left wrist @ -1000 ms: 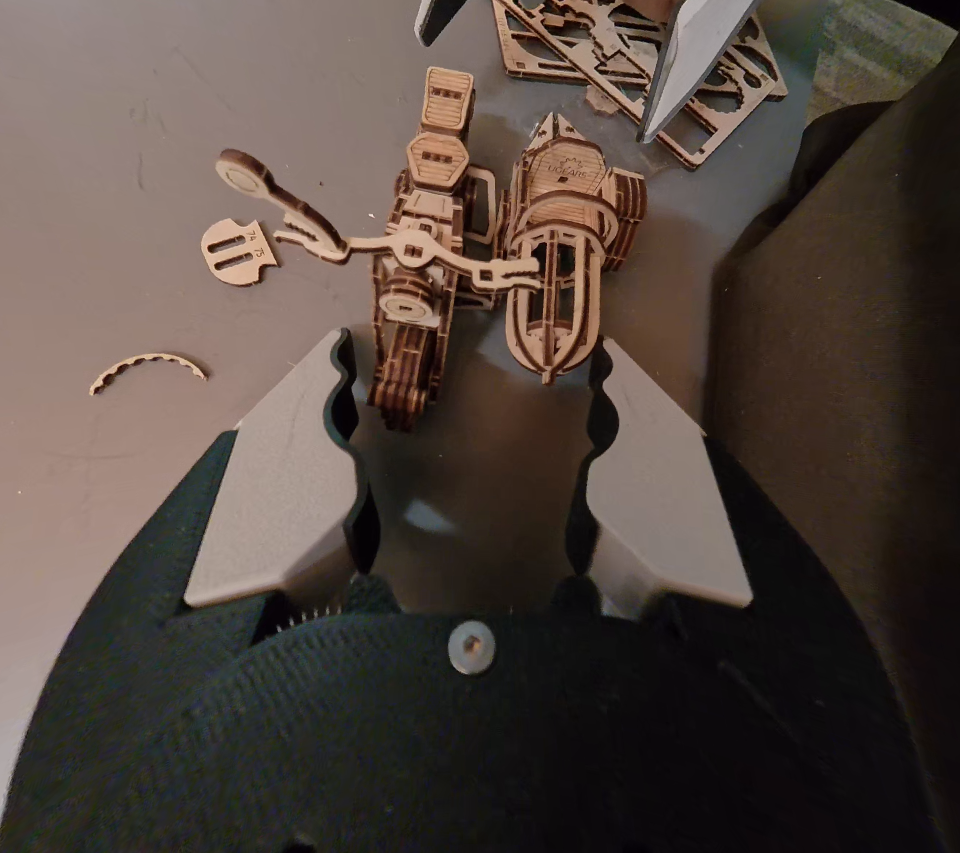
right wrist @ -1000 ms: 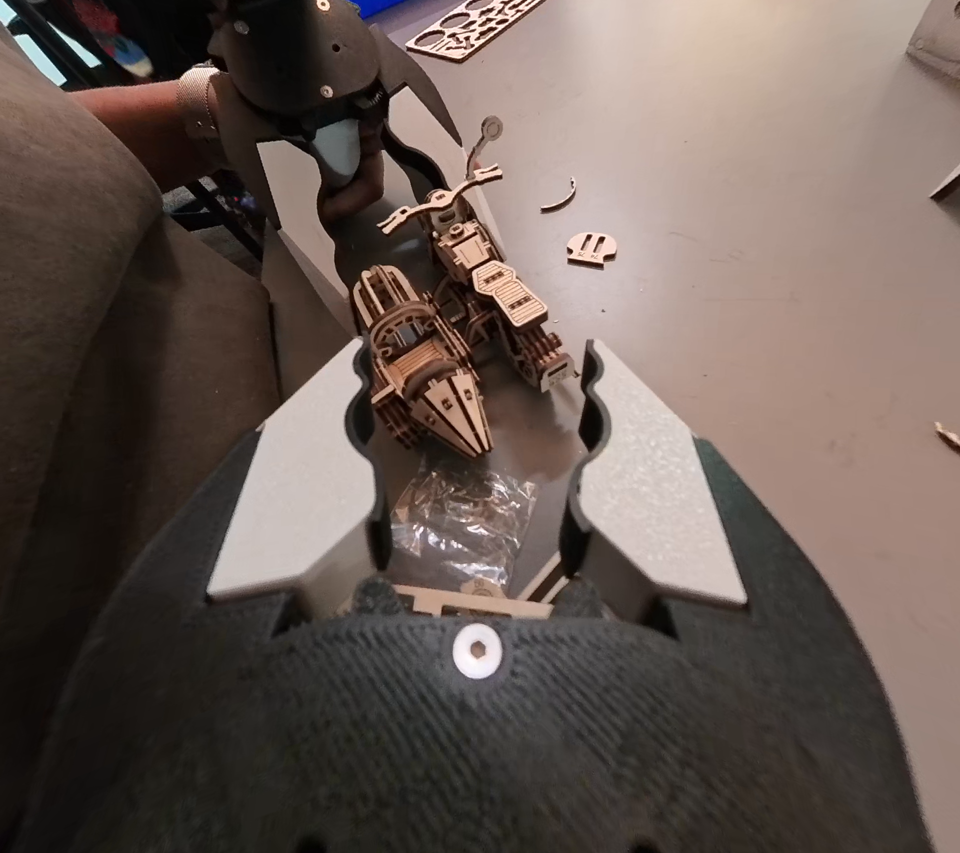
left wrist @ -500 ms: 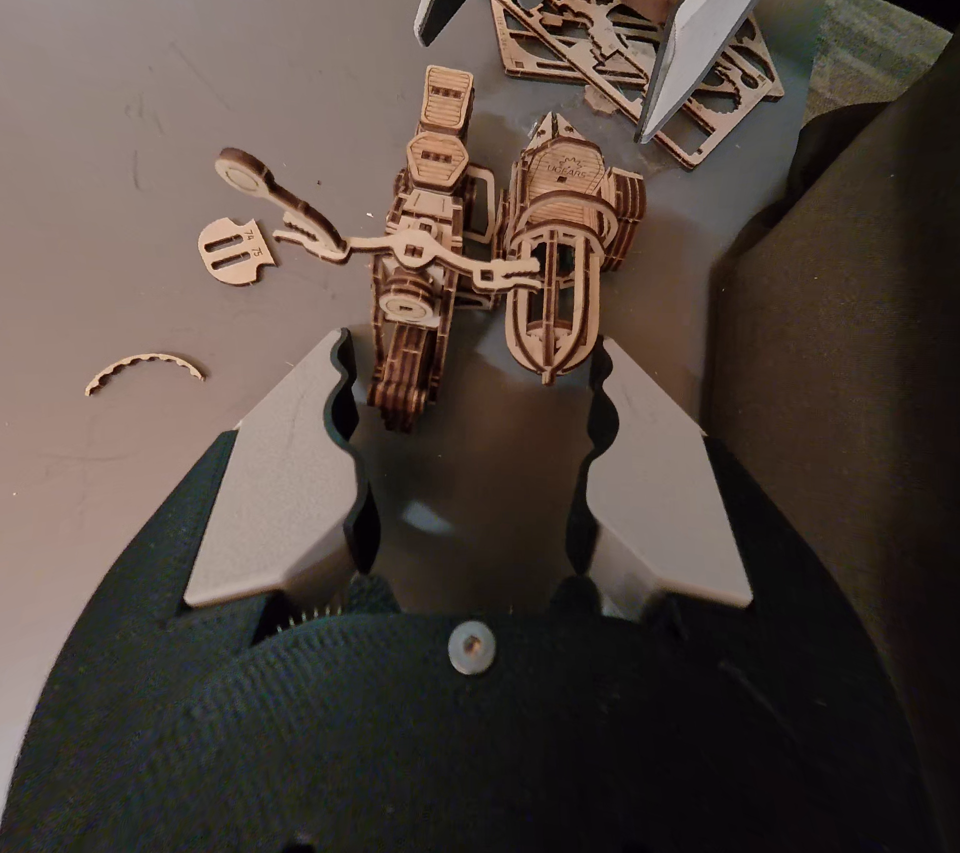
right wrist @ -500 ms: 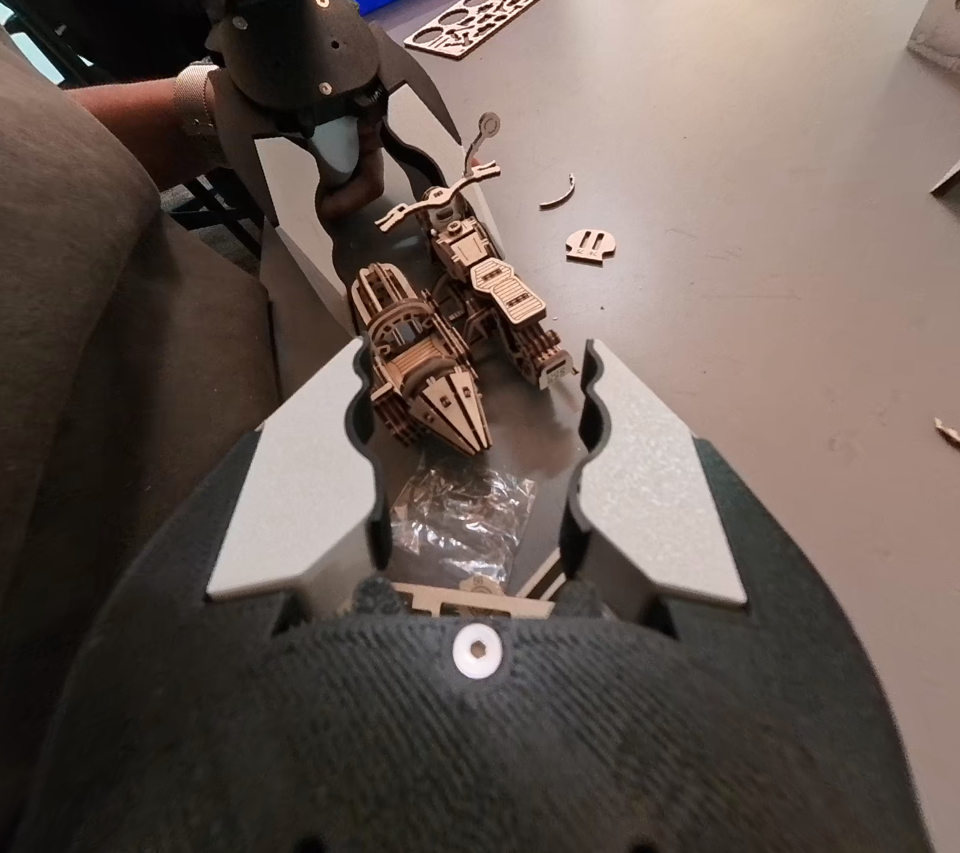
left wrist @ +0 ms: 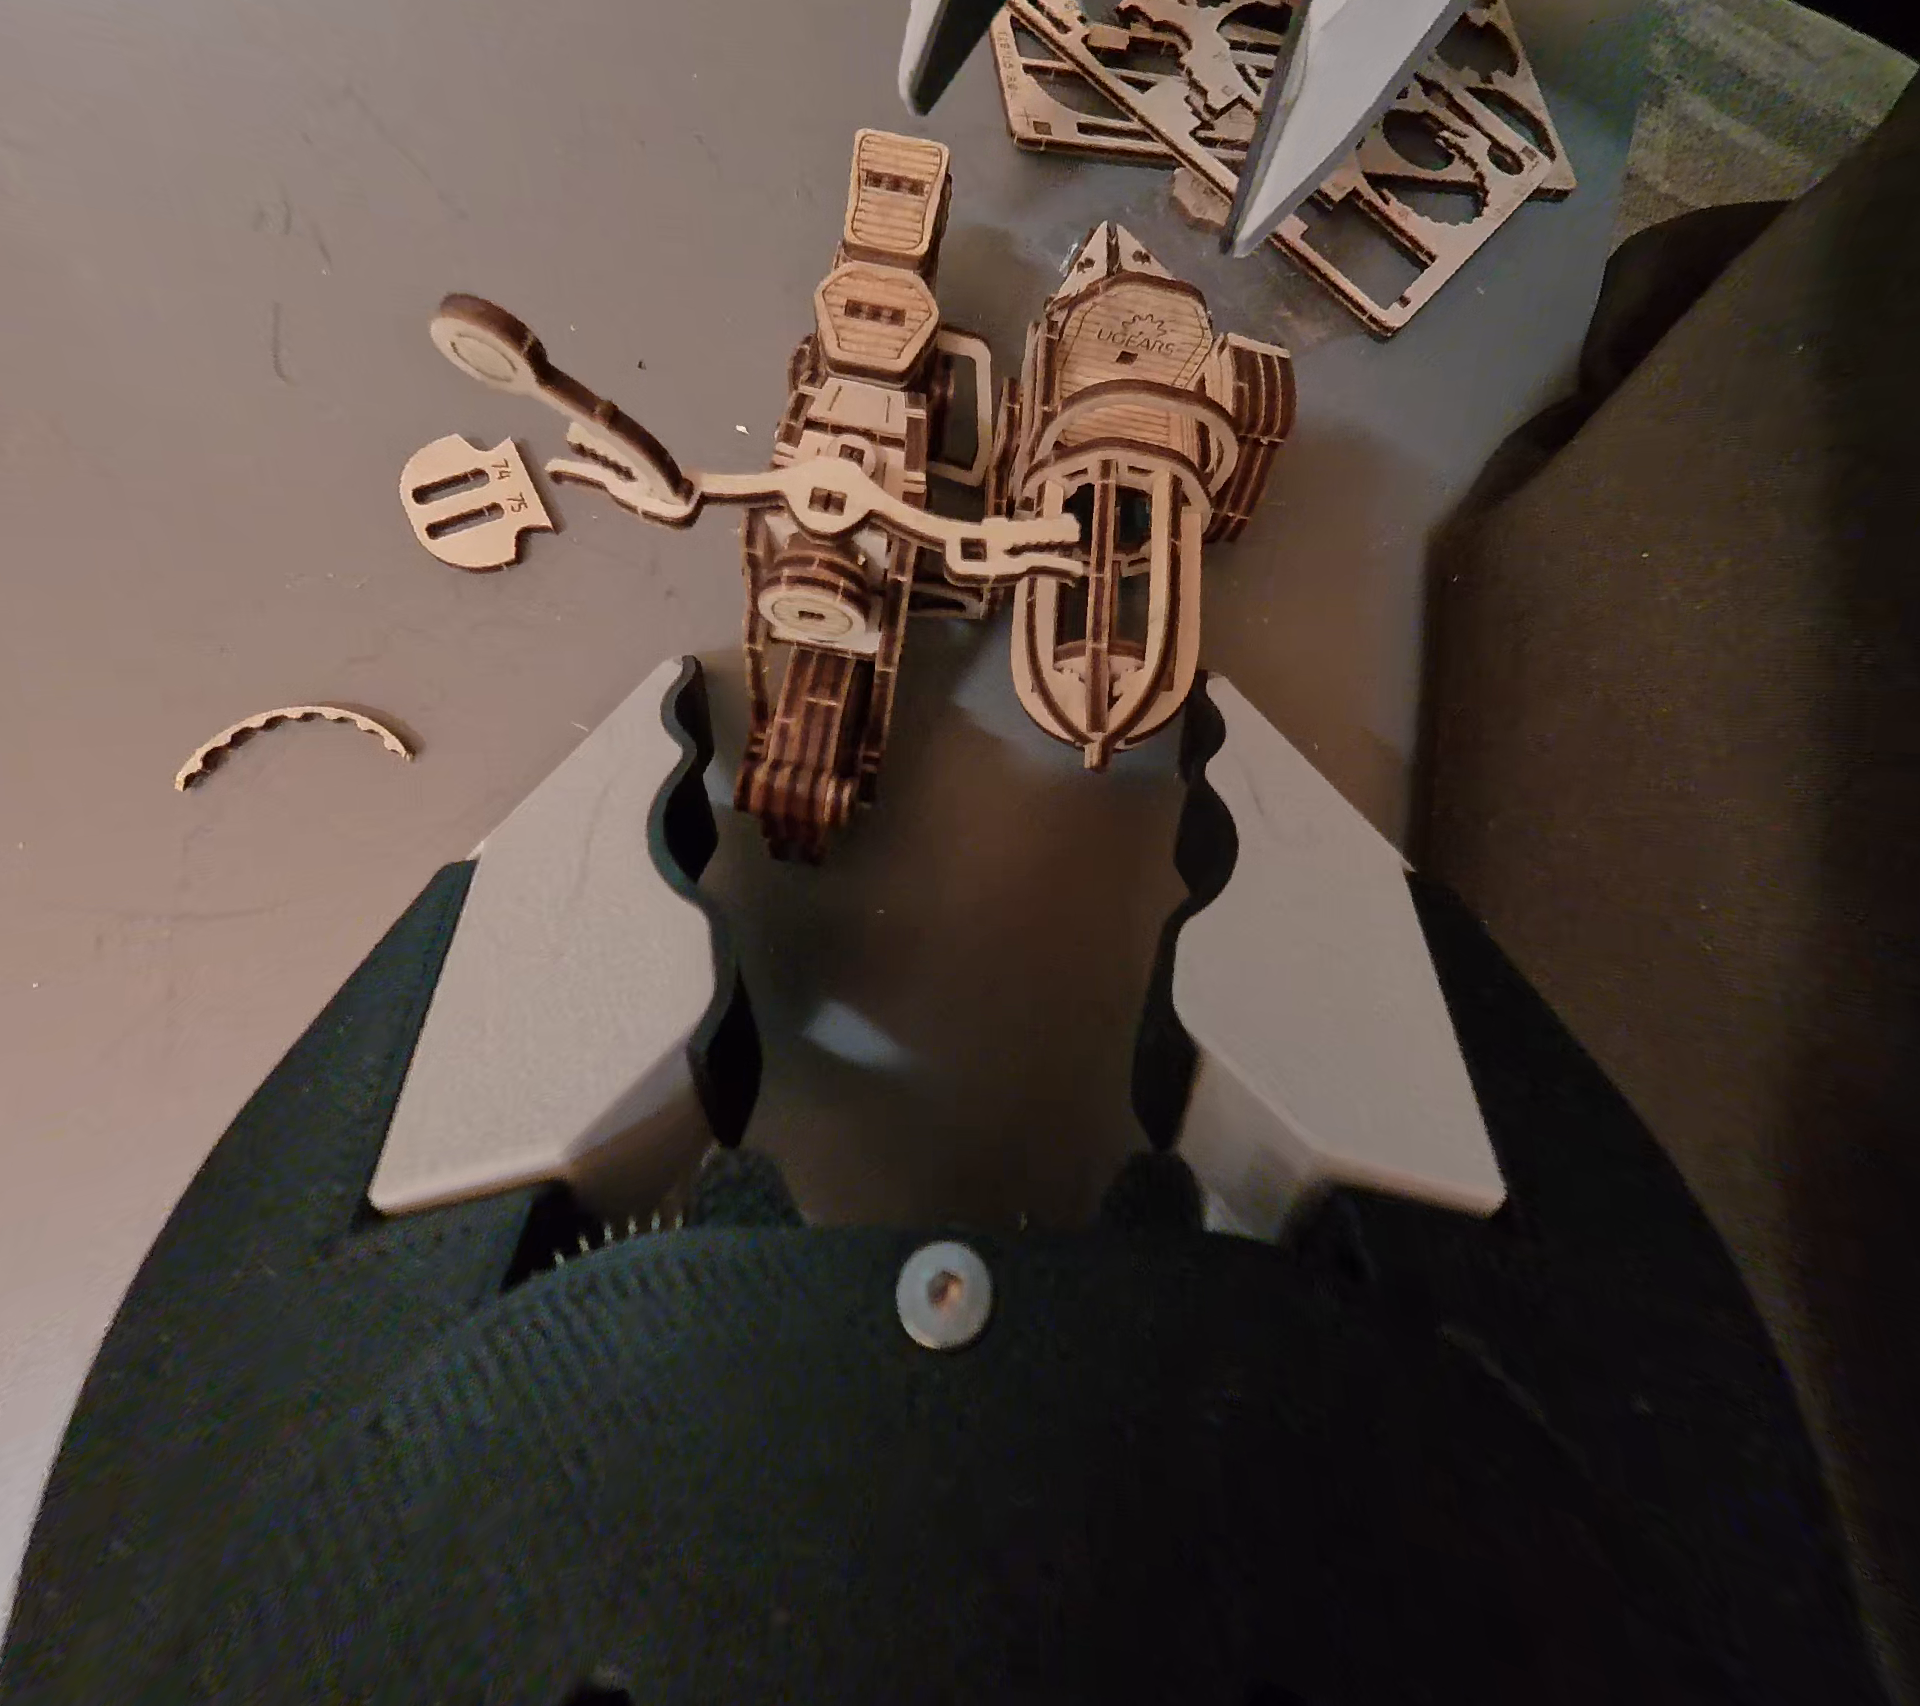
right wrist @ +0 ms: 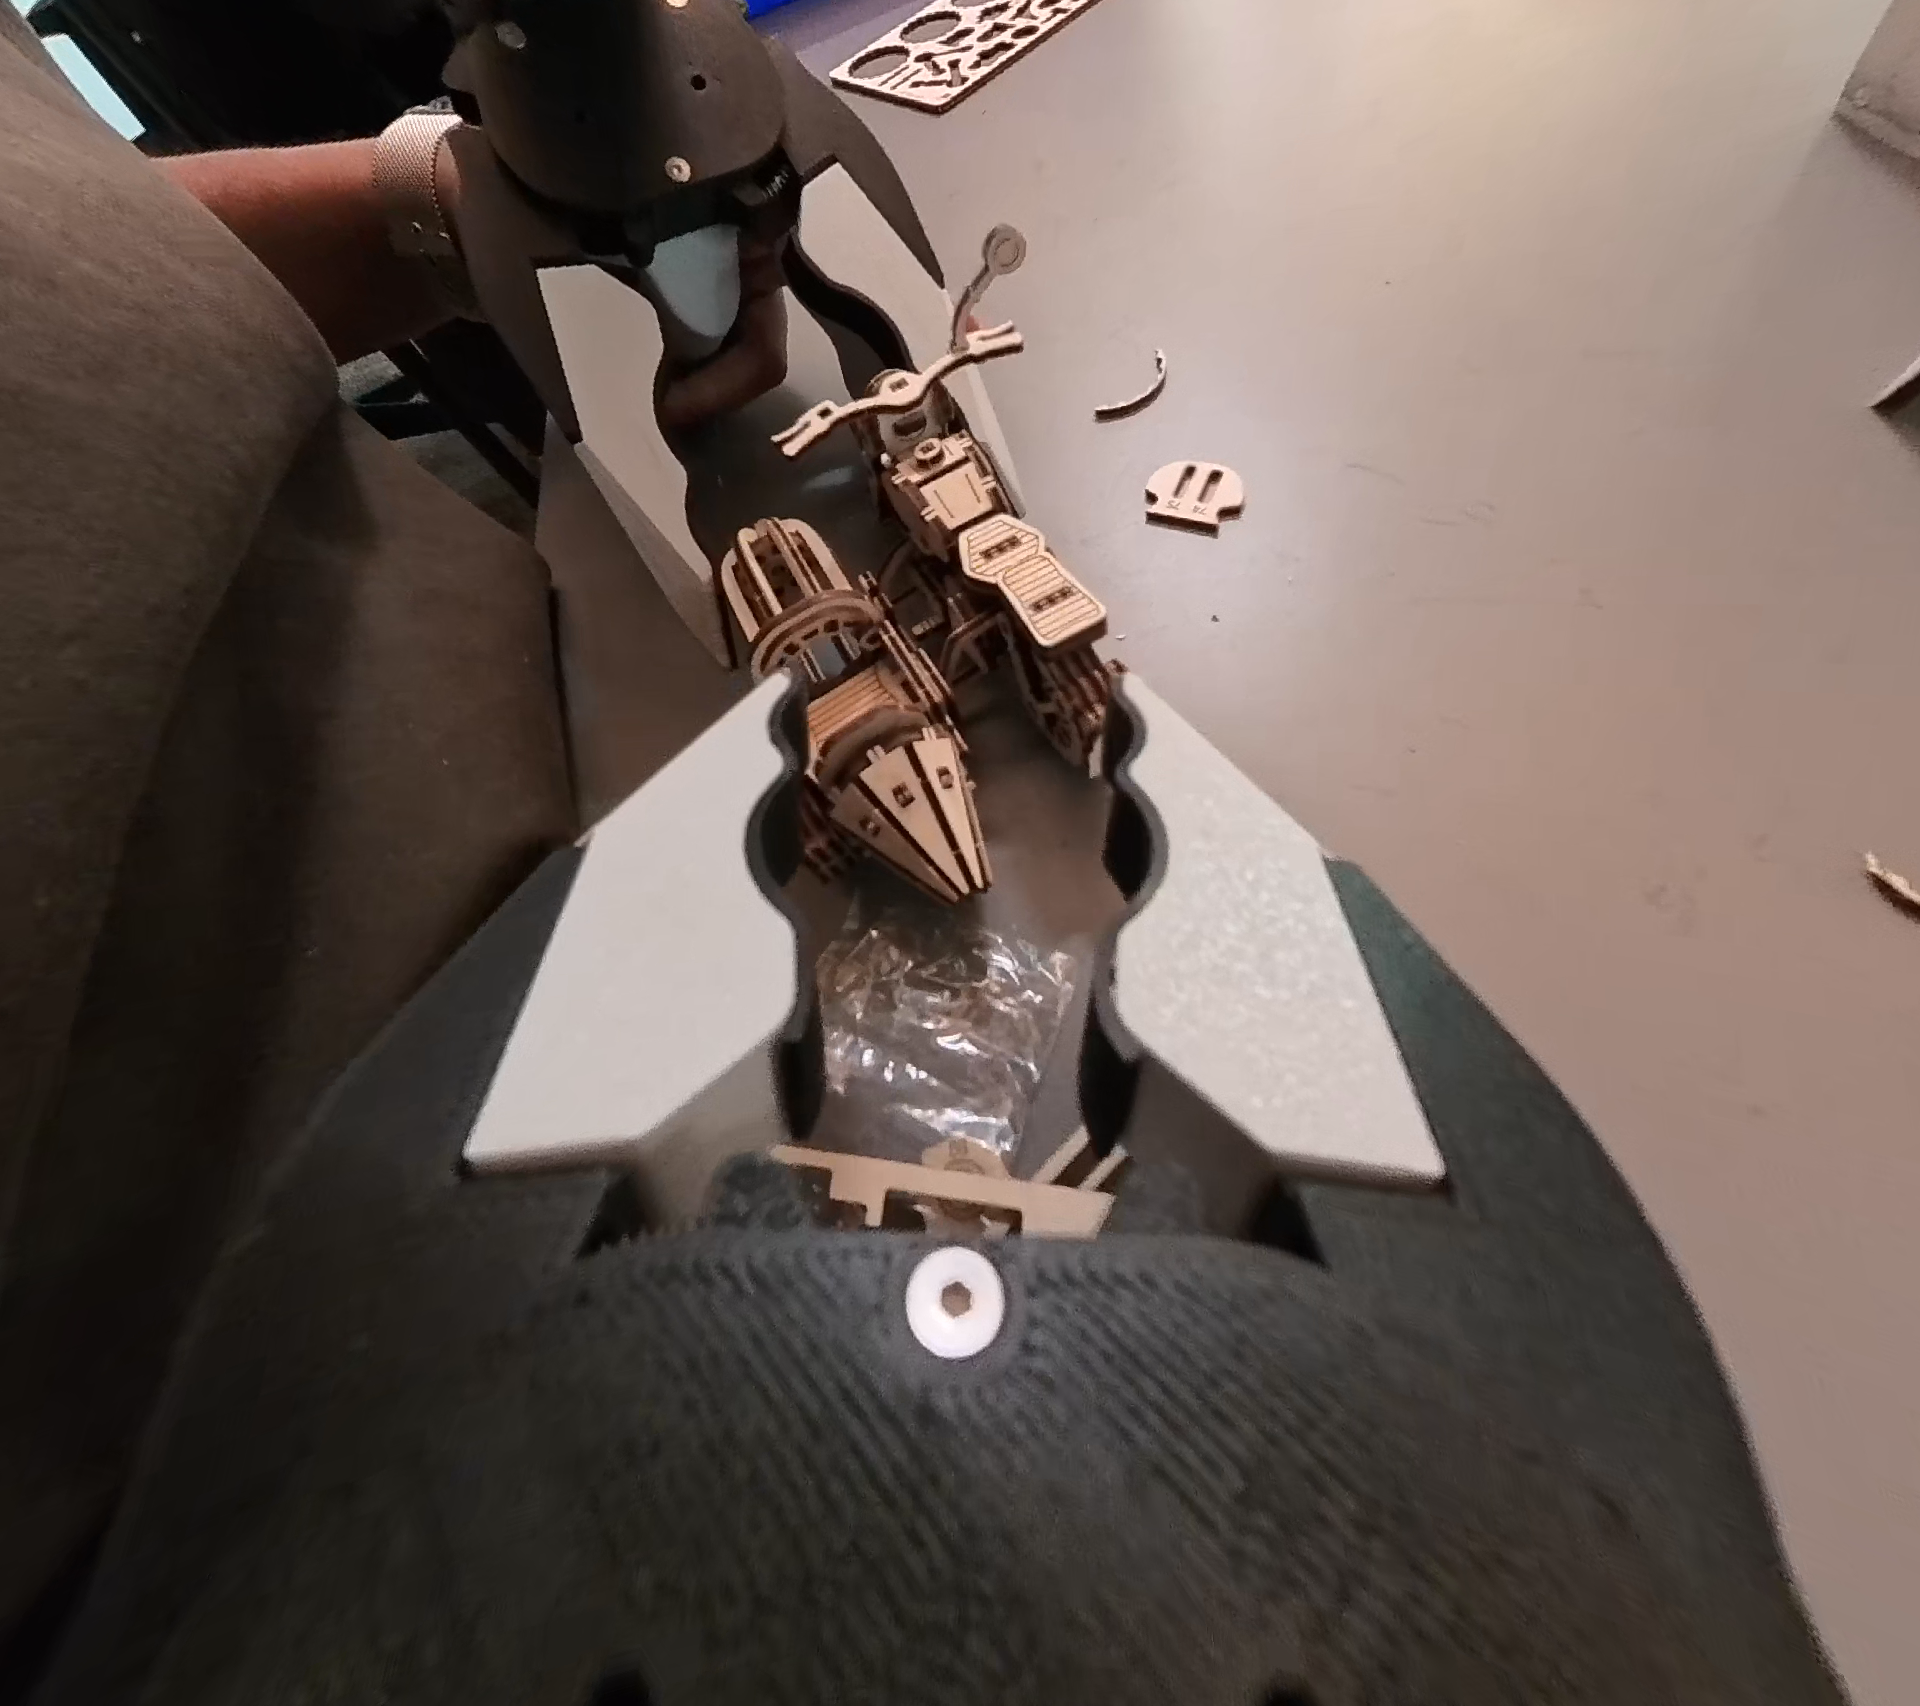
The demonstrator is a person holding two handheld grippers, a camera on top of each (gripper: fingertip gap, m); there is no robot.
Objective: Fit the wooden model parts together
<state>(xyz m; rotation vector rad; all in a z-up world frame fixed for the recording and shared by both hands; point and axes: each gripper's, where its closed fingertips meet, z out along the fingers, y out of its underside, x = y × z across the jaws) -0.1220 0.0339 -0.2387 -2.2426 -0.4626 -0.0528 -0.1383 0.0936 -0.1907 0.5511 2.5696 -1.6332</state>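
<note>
Motorcycle model [right wrist: 914, 576]; right-view-only plastic bag [right wrist: 935, 1022]

Wooden sheet [right wrist: 940, 1194] half-hidden behind right tongs [right wrist: 945, 737]

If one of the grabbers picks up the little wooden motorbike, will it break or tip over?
The motorbike is probably light, being thin cut wood with open gaps. It looks fragile: the mirror stalk and handlebar stick out thinly and could snap if squeezed. It likely won't tip easily, because the sidecar stands joined alongside it, giving a wide base.

Upright wooden motorcycle model [left wrist: 831, 513] with sidecar [left wrist: 1122, 513]
</note>
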